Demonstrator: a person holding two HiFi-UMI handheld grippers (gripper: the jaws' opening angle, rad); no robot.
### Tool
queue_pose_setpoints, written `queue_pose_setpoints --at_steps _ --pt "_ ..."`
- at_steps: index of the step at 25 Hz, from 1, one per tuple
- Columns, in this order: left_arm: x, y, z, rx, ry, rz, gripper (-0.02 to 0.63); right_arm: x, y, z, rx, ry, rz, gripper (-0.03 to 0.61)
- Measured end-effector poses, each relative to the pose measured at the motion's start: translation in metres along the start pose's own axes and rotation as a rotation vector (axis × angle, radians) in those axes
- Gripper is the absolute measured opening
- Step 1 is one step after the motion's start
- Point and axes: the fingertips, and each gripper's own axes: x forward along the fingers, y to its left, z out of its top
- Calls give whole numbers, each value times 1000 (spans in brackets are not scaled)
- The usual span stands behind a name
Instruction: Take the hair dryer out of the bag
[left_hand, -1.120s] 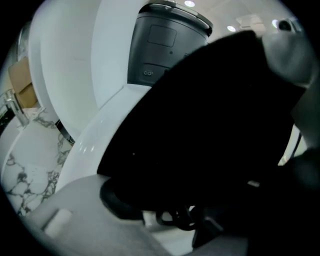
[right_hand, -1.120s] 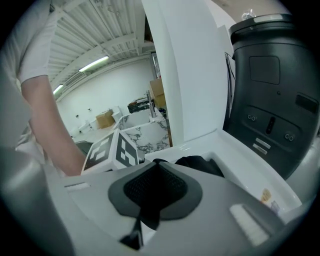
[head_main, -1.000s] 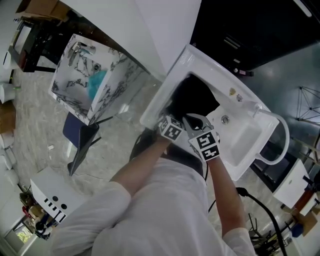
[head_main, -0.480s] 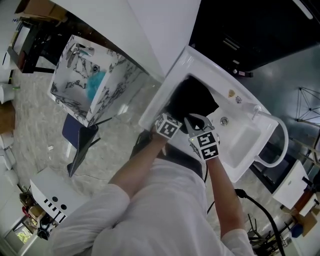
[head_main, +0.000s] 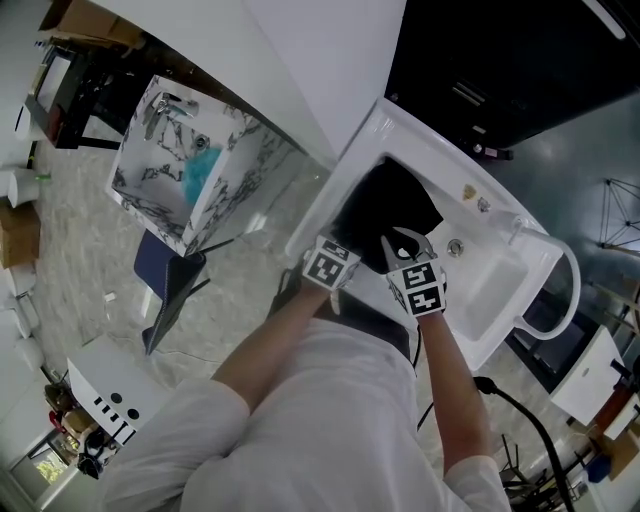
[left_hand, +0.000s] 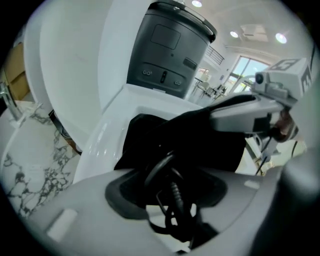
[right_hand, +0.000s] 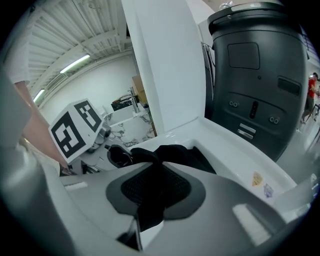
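The black bag (head_main: 388, 205) lies slumped in the left end of a white basin (head_main: 485, 290), and both claws work at its near edge, close beside each other. The left claw (left_hand: 170, 212) stands released but has just been narrowing. A loop of black cord (left_hand: 159, 167) with a ribbed collar sits between its pads, which do not yet press on it. In the head view this claw has also drawn back a little toward the near rim compared with a moment ago, so it looks set to bring the cord out rather than dig deeper. The right claw (right_hand: 150, 200) is grasping a gathered fold of the bag's cloth, which tents up between its pads. Its jaws have just been easing apart, though, so that pinch is loosening and the fold may soon slip free. The hair dryer itself shows in no view. Judging by the cord, which is probably its lead, the body lies inside the bag or under the folds, in the basin. The task is therefore at an early stage: the mouth is being held while the lead is found. If the right claw lets go before the left closes, the bag may sag shut over the cord. Pulling by the lead alone could also snag the dryer on the cloth.
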Motion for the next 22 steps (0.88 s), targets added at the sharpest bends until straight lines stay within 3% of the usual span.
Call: queue_pose_setpoints --at_steps 16,22 --pt "-59 -15 -24 -44 -44 -34 213 3 8 -1 -71 -13 -9 25" --pt "-81 -24 -31 -92 -69 -45 213 6 1 -6 -102 -16 -65 21"
